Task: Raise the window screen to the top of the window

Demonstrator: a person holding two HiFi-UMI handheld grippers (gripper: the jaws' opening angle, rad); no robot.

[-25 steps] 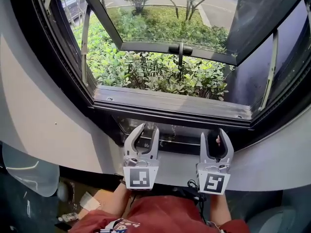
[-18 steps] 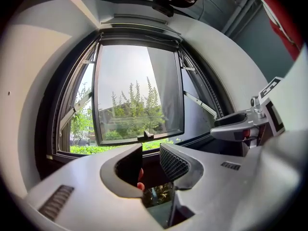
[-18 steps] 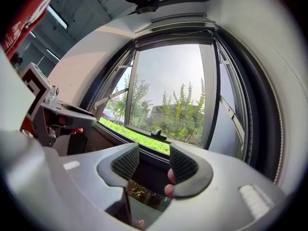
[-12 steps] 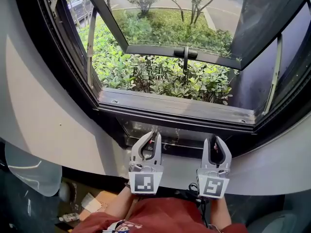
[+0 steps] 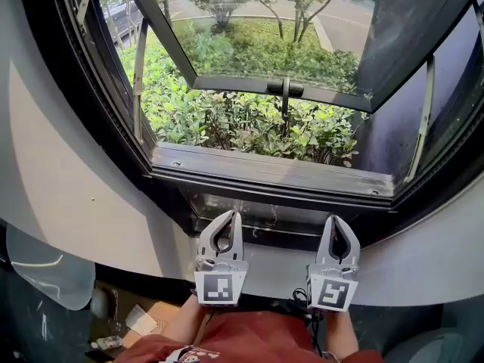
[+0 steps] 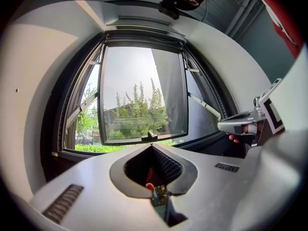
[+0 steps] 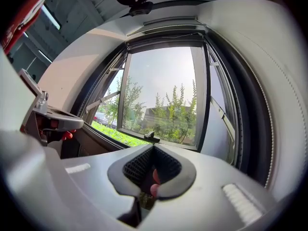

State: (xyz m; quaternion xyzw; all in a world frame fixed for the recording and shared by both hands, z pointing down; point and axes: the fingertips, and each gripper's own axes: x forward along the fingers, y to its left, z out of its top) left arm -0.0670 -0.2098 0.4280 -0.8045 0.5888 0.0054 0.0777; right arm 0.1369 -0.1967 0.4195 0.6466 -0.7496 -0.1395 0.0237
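Note:
The window (image 5: 249, 119) stands open, its glass sash (image 5: 257, 40) swung outward, with a black handle (image 5: 286, 88) on the sash's lower rail. Below the dark sill (image 5: 272, 174) runs a glossy dark rail (image 5: 261, 216); whether it belongs to the screen I cannot tell. My left gripper (image 5: 234, 216) and right gripper (image 5: 336, 221) sit side by side just in front of that rail, both shut with nothing between the jaws. In the left gripper view the tips (image 6: 153, 146) meet under the window; the right gripper view shows the same (image 7: 153, 146).
A grey curved wall (image 5: 68, 180) frames the window on both sides. Metal stay arms (image 5: 138, 74) hold the sash at left and right. Green shrubs (image 5: 227, 119) lie outside. A person's red clothing (image 5: 249, 339) is at the bottom edge.
Both grippers' jaws have gone from wide open to shut. Both stayed in front of the rail below the sill.

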